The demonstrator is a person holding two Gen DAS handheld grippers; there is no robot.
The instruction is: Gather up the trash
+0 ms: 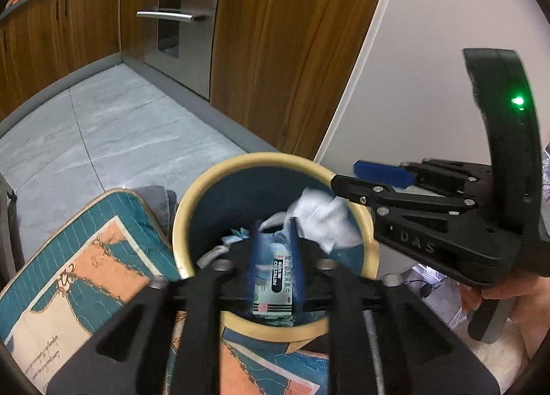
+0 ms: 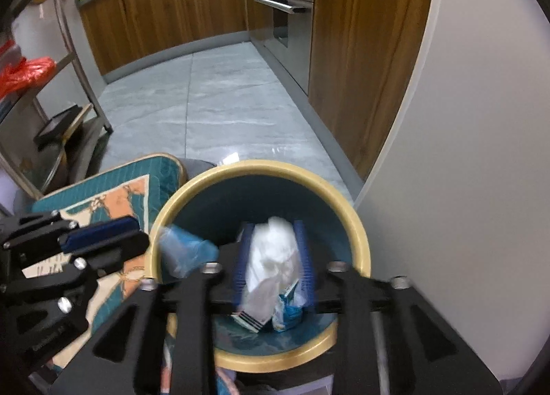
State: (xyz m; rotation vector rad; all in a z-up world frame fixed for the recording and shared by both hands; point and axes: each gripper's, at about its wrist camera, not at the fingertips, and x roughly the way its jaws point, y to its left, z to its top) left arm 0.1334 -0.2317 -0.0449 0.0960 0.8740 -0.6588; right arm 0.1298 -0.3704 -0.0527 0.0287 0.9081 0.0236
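A round bin (image 1: 192, 209) with a tan rim and dark teal inside stands on the floor; it also shows in the right wrist view (image 2: 357, 233). My left gripper (image 1: 273, 257) hangs over its mouth, blue pads shut on a small printed carton (image 1: 273, 288). My right gripper (image 2: 273, 257) is also over the bin, shut on a crumpled white tissue (image 2: 271, 250). The right gripper shows from the side in the left wrist view (image 1: 378, 175). A blue-white wrapper (image 2: 288, 312) lies in the bin. A blurred bluish piece (image 2: 185, 250) is at the bin's left rim.
A teal and orange cushion (image 1: 86, 268) lies left of the bin. Wooden cabinets (image 1: 275, 51) and an oven (image 1: 178, 17) line the grey tiled floor (image 2: 213, 113). A white wall (image 2: 464, 154) is on the right. A metal rack (image 2: 68, 61) stands at left.
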